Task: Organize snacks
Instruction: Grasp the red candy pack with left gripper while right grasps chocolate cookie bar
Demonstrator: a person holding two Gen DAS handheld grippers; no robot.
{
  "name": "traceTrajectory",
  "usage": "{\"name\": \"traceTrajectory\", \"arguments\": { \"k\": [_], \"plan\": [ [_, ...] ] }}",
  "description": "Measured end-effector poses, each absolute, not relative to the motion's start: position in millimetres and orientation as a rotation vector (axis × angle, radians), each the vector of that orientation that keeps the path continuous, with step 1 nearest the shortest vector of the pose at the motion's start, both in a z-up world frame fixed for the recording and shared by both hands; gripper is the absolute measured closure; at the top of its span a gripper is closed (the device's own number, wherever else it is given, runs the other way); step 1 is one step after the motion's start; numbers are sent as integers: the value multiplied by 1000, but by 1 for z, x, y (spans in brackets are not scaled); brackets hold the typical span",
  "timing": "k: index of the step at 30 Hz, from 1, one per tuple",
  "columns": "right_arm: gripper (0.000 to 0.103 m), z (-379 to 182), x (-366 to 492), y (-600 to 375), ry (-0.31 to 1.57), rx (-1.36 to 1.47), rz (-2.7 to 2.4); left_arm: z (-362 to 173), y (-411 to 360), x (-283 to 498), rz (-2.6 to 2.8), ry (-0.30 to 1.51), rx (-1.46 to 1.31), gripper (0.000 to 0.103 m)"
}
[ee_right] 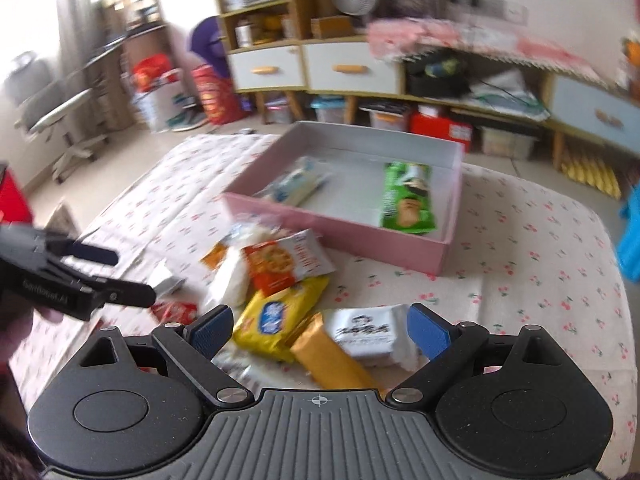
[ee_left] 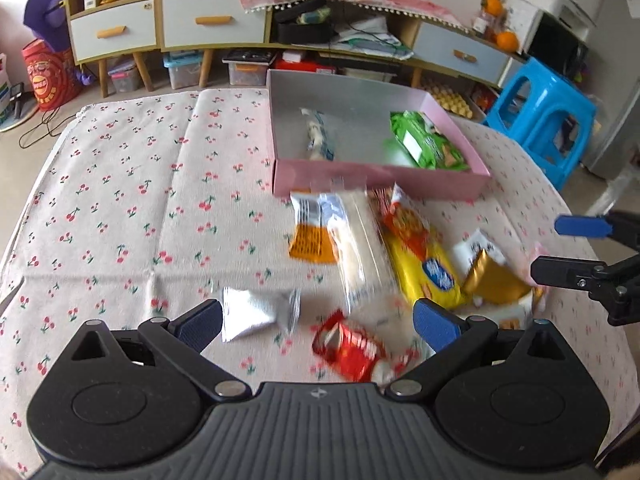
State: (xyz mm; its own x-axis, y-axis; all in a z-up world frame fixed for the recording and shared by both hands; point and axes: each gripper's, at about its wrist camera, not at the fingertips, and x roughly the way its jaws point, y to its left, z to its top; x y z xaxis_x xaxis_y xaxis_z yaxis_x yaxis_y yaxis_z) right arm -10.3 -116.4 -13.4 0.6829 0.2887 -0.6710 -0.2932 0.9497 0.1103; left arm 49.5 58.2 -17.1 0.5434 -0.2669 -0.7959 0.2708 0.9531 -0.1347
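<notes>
Left tongs (ee_left: 318,320) hang spread wide, gripping nothing, over the bench's (ee_left: 120,208) near edge. Between their fingers, a silver pouch (ee_left: 260,312) and a blurred red pack (ee_left: 352,350) lie on the cherry-print cloth. Past those, an orange-and-white packet (ee_left: 314,228) and a clear long bag (ee_left: 362,248) sit just before the pink box (ee_left: 376,180). Inside the box: a white-blue stick (ee_left: 318,136) on the left, a green pack (ee_left: 430,142) on the right. Next along the bench, a yellow pack (ee_right: 280,316), a gold bar (ee_right: 332,356) and a white pack (ee_right: 368,338) bunch together. Right tongs (ee_right: 320,330) gape open and empty just above those three.
</notes>
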Motion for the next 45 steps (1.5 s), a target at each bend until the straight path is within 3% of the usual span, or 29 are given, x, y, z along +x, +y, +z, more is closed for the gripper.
{"name": "traceTrajectory", "arguments": {
  "k": [14, 21, 27, 37, 45],
  "plan": [
    [8, -38, -38, -71, 766, -300, 551, -37, 69, 15, -508, 1038, 93, 18],
    [12, -57, -26, -68, 849, -335, 532, -45, 68, 10, -524, 1085, 135, 30],
    [18, -67, -24, -70, 924, -344, 501, -55, 72, 8, -520, 1153, 155, 34],
    [27, -74, -27, -69, 1063, -286, 520, -53, 72, -3, -554, 1163, 182, 34],
    [27, -70, -35, -55, 1022, -296, 525, -46, 70, 1, -518, 1069, 178, 32]
  ]
}}
